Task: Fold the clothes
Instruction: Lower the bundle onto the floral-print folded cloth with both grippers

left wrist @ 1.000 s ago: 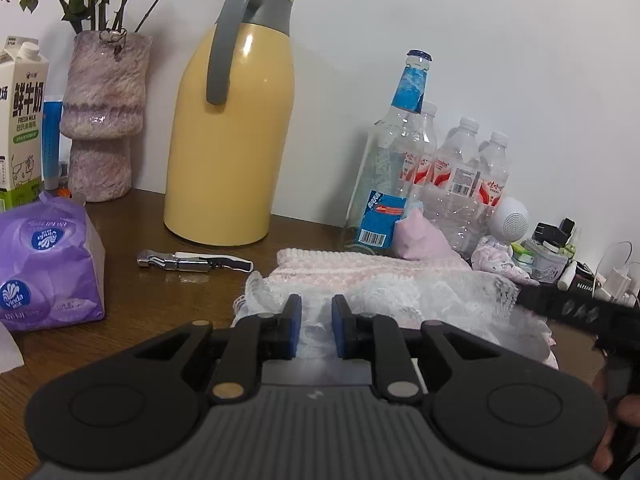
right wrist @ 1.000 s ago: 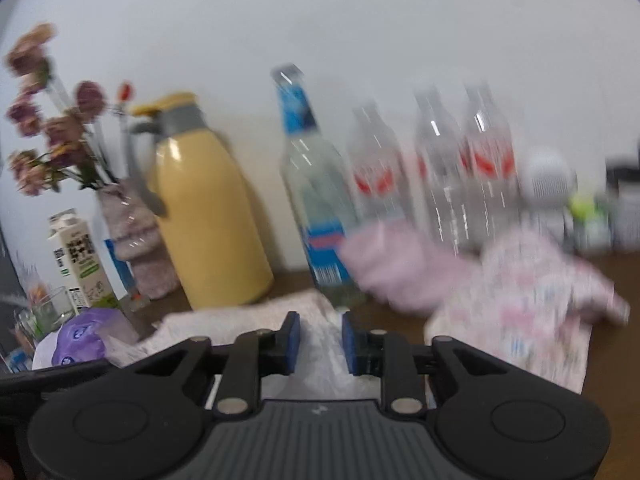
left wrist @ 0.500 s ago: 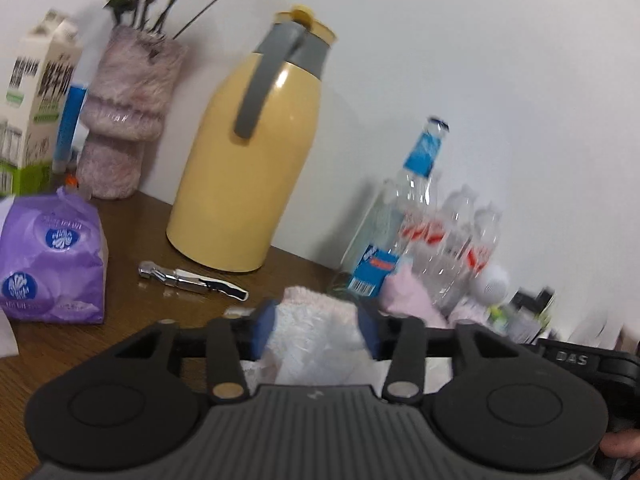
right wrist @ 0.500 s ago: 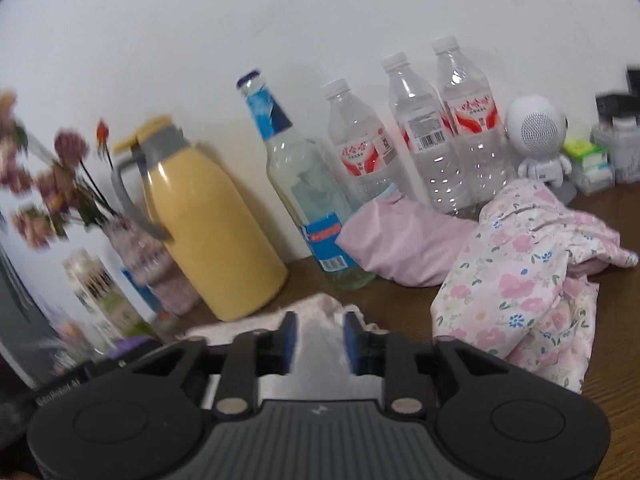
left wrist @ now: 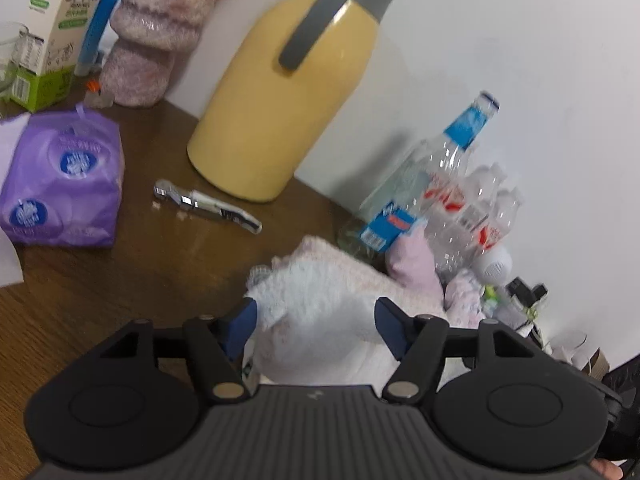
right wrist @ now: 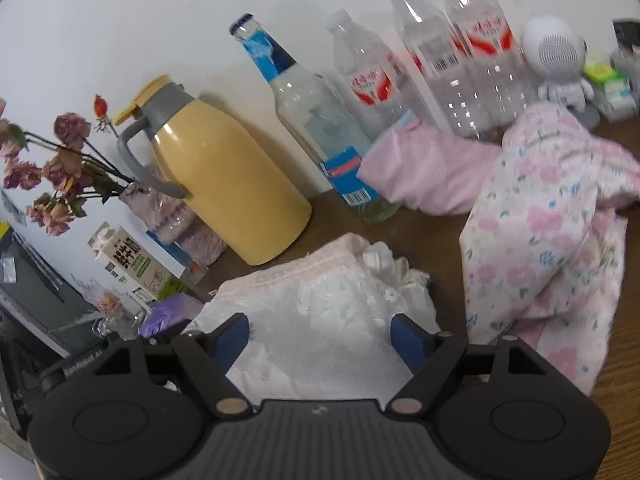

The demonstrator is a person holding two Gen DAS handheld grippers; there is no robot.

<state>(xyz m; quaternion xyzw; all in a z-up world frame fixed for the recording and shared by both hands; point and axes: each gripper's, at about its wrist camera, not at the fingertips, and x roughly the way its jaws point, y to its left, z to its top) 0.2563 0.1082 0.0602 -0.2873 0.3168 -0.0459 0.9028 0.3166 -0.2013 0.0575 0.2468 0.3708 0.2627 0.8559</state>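
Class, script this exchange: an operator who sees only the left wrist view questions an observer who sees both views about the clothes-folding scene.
Operator: What lies beyond the white lace garment?
Observer: A crumpled floral garment, unfolded on the table.
Operator: Is the right gripper gripping?
Observer: No. Its jaws have just been opening; the lace sits between them, unpinched.
Operator: What does the vase hold?
Observer: Dried roses.

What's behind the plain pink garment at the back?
Behind the plain pink garment stand clear water bottles against the wall; their bases are hidden by it, as is the table beneath.
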